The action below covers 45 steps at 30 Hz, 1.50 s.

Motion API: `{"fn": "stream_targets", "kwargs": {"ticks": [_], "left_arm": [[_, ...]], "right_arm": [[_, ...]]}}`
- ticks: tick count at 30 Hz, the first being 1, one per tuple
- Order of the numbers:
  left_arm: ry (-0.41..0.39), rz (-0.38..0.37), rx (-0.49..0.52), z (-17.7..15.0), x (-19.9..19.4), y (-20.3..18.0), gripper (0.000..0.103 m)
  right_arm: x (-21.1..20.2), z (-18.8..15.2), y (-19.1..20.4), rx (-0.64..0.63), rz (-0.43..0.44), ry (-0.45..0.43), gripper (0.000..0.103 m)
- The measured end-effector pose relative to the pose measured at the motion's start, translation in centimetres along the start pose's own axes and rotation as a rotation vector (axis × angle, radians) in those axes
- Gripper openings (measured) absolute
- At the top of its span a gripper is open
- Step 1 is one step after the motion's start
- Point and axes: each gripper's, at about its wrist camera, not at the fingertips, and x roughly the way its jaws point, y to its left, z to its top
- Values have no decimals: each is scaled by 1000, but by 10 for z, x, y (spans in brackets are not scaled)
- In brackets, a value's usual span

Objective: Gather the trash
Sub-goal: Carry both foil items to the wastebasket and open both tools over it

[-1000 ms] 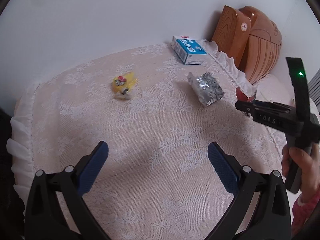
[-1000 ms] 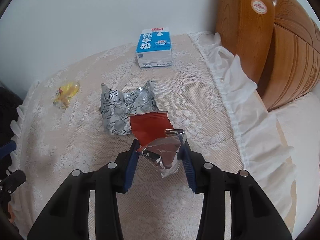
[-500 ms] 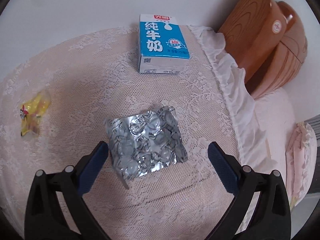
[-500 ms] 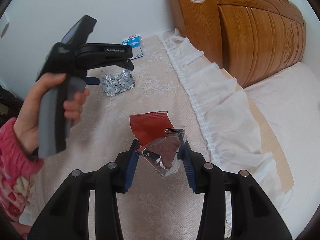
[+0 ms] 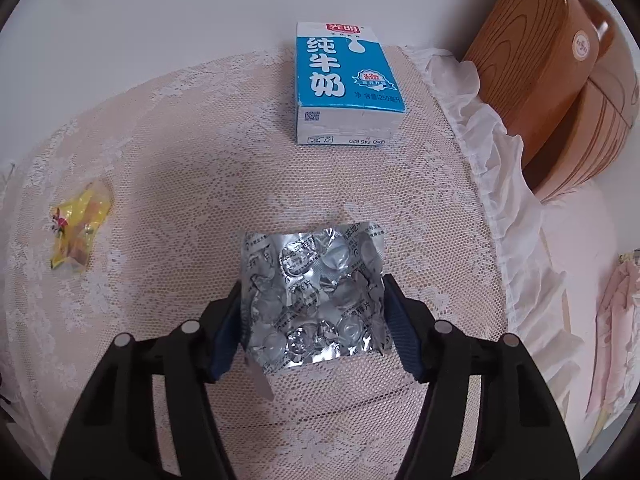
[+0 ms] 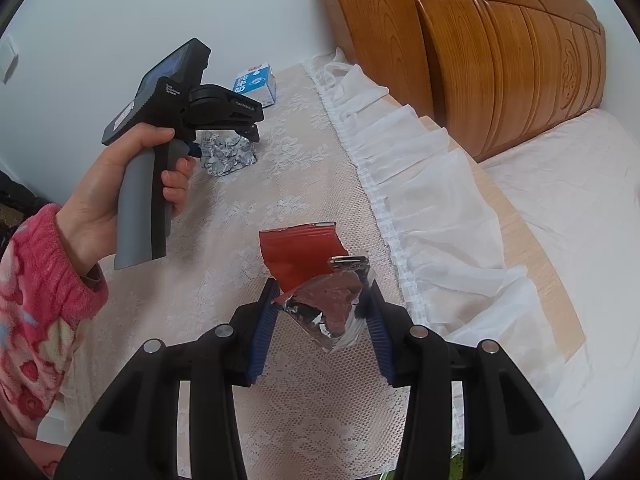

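Observation:
A crumpled silver blister pack (image 5: 316,264) lies on the lace-covered table (image 5: 192,152). My left gripper (image 5: 313,286) points down over it, its jaws closing, and both blue pads touch the pack's side edges. The right wrist view shows that same left gripper (image 6: 228,140) over the blister pack (image 6: 230,156), held by a hand (image 6: 100,196) in a pink sleeve. My right gripper (image 6: 323,286) is shut on a red snack wrapper (image 6: 298,252) with a silver inside, lifted above the table. A blue milk carton (image 5: 344,84) lies flat at the back. A yellow candy wrapper (image 5: 78,228) sits far left.
The table's white frilled edge (image 6: 400,168) runs along the right side. Beyond it stand a wooden headboard (image 6: 500,60) and a bed with pale sheets (image 6: 580,200). A white wall backs the table.
My left gripper swung right from the yellow wrapper to above the blister pack, then its jaws closed in onto the pack's edges. The right gripper carried the red wrapper rightward, away from the pack.

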Motion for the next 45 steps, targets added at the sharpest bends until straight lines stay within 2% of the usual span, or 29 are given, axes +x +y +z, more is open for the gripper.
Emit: {"fn": "stream_targets", "kwargs": {"ticks": [5, 9, 17, 23, 27, 30, 37, 43, 44, 45], "left_arm": [[-61, 9, 65, -21, -36, -2, 61], [-86, -23, 111, -58, -72, 9, 61], [-137, -78, 233, -163, -147, 25, 61], [-127, -186, 368, -251, -185, -2, 62], [-102, -259, 467, -297, -195, -36, 62], [-69, -286, 523, -316, -194, -62, 62], [-17, -297, 611, -350, -189, -100, 62], [16, -310, 670, -374, -183, -126, 62], [20, -313, 679, -378, -183, -130, 62], [22, -314, 689, -381, -182, -134, 62]], "right_arm": [[-4, -2, 2, 2, 0, -10, 44], [-14, -13, 2, 14, 4, -12, 44], [-51, -54, -5, 19, 4, -12, 44], [-88, -110, -25, 50, -10, -5, 44], [-104, -146, -48, 105, -27, 13, 44], [-114, -167, -66, 144, -47, 20, 44], [-128, -212, -107, 234, -130, 45, 45], [-120, -246, -141, 327, -195, 135, 46], [-120, -251, -145, 341, -196, 145, 51], [-119, -255, -149, 359, -202, 154, 64]]}}
